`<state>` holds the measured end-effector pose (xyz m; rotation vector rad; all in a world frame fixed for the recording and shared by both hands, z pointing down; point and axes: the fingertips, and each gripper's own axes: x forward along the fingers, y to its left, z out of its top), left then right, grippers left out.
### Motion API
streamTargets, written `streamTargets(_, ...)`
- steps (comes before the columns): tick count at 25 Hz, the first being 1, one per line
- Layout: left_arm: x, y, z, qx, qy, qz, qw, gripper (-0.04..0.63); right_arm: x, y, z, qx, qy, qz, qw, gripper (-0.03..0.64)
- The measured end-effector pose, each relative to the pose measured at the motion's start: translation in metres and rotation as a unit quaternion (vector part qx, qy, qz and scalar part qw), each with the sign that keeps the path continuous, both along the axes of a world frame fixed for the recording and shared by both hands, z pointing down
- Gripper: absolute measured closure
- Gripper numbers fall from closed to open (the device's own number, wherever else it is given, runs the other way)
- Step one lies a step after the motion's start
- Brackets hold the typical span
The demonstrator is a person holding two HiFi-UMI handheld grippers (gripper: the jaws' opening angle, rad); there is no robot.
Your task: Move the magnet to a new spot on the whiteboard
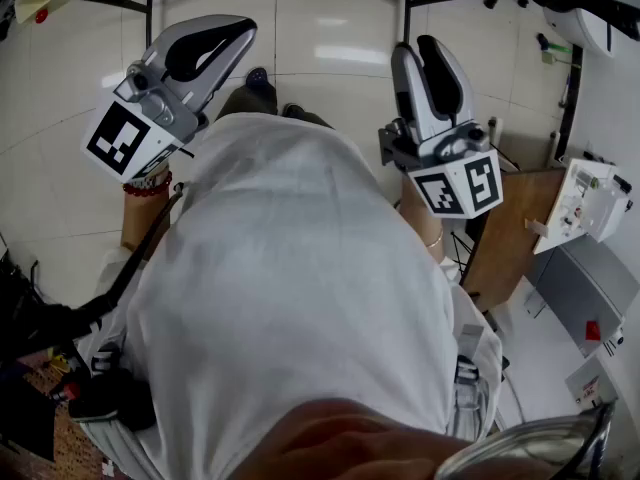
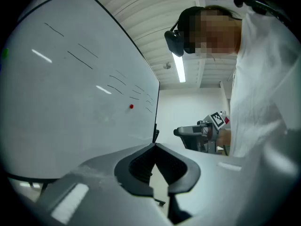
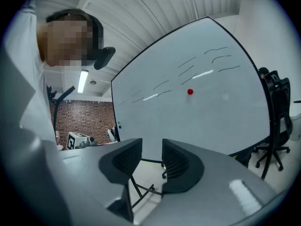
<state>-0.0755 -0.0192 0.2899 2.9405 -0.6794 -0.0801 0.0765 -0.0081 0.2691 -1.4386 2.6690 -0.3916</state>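
The person holds both tools up in front of a white shirt [image 1: 300,288], above a pale tiled floor [image 1: 60,168]. The left claw [image 2: 155,147] is pressed together at its tips with nothing in it. The right claw [image 3: 151,149] stands a little spread, a narrow slot between its ribbed pads [image 3: 176,161], and it too is empty.

Beyond the claws stands the whiteboard [image 3: 221,117]. The right gripper view faces it fairly squarely, while the left gripper view sees it at a slant. The magnet [image 3: 190,92], a small red dot, sticks near the middle of the board, just under a scatter of thin pen strokes [image 3: 188,67] and well away from every edge. Neither claw is near it. A dark chair [image 3: 277,102] stands past the board's right edge.

Judged from this, the task is at its very start: the magnet is untouched and the reach toward it has not begun. The right claw looks the likelier one to go, since it is already parted and points at the board. The next move calls for carrying it forward to the red dot, perhaps spreading the pads further if the slot proves too narrow, and lining them up on either side of the magnet. It should then pinch firmly enough to pull the magnet free and set it on a bare patch of board, for instance toward the lower right corner.
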Motion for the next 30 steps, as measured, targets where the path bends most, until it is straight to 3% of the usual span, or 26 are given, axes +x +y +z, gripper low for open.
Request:
streamTargets(5, -0.009, -0.001, 0.008, 0.001, -0.021, 0.016, 0.9996, 0.589, -0.011, -0.006, -0.006, 0.008, 0.004, 0.002, 1.000, 0.489)
streamTargets(13, -0.034, -0.029, 0.021, -0.016, -0.005, 0.038, 0.9991, 0.589, -0.018, -0.044, -0.002, 0.003, 0.016, 0.046, 0.999, 0.489)
streamTargets(20, -0.018, -0.035, 0.018, -0.007, 0.001, 0.041, 0.9991, 0.589, -0.016, -0.061, -0.012, 0.019, 0.018, 0.029, 0.999, 0.489)
streamTargets(25, 0.006, -0.069, 0.003, -0.003, 0.007, 0.038, 0.9993, 0.589, 0.002, -0.102, -0.014, 0.025, 0.006, 0.020, 0.999, 0.489)
streamTargets(30, 0.012, -0.107, -0.003, 0.011, -0.046, 0.012, 0.9988, 0.589, 0.017, -0.136, -0.029, 0.056, -0.015, 0.010, 0.998, 0.489)
